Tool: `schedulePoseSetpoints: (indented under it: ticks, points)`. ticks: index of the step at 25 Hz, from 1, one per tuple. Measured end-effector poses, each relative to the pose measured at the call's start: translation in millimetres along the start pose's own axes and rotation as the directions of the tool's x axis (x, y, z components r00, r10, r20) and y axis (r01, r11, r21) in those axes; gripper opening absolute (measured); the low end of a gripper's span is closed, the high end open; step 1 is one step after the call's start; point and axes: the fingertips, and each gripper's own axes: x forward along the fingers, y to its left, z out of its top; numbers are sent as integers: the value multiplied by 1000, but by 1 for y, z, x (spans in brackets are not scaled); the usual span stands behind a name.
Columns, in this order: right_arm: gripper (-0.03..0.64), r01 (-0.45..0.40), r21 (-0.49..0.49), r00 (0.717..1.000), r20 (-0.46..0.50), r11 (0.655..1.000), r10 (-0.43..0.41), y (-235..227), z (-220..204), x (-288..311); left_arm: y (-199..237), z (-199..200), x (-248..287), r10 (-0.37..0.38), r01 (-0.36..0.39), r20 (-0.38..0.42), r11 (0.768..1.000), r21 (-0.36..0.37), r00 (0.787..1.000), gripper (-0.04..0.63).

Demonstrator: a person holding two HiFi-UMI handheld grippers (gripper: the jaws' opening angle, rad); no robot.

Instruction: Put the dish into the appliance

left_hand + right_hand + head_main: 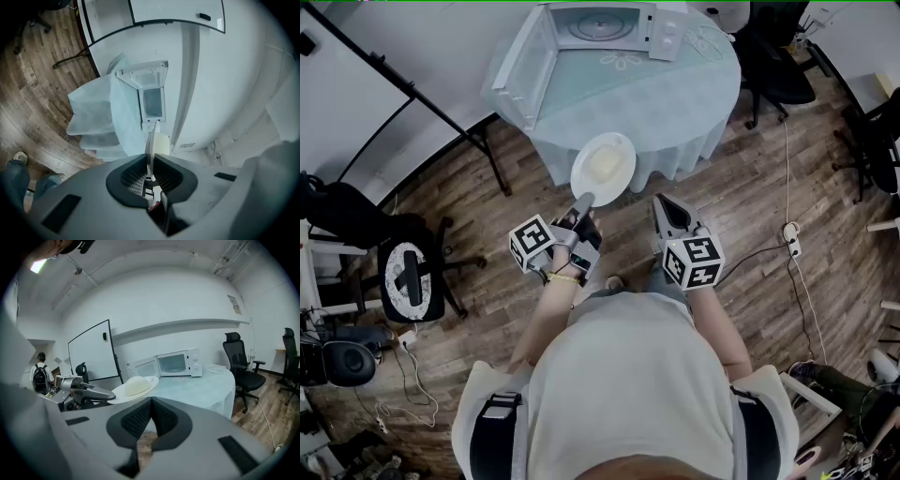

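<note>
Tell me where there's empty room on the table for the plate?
The whole near half of the table, between the microwave and the near edge, is bare cloth. The microwave's inside holds only its turntable. It is crowded only at the far side, where the microwave and its open door stand. The plate is in the left gripper.

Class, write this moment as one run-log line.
left gripper: shut on plate | right gripper: shut, empty | microwave: door open
</note>
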Motion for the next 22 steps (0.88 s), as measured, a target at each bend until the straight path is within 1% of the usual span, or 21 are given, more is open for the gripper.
schedulePoseSetpoints:
  ticks: [5, 9, 13, 16, 22]
  points:
    - [6, -15, -13, 1000, -7, 1000, 15, 19, -7, -9, -2, -8, -18, -16, 16, -16, 1000, 19, 1000, 35]
    - [6, -25, -17, 1000, -3, 1000, 25, 26, -8, -14, -3, -11, -24, -27, 28, -13, 1000, 12, 1000, 35]
    - [6, -29, -23, 1000, -1, 999, 29, 30, -6, -14, -2, -11, -29, -16, 17, -16, 1000, 15, 1000, 35]
    - [6, -34, 0, 999, 6, 999, 34, 33, -6, -14, -1, -12, -32, -6, 6, -21, 1000, 17, 1000, 35]
    - [6, -5, 13, 1000, 20, 1000, 5, 36, -8, -17, -2, -12, -34, -11, 13, -44, 999, 36, 999, 35]
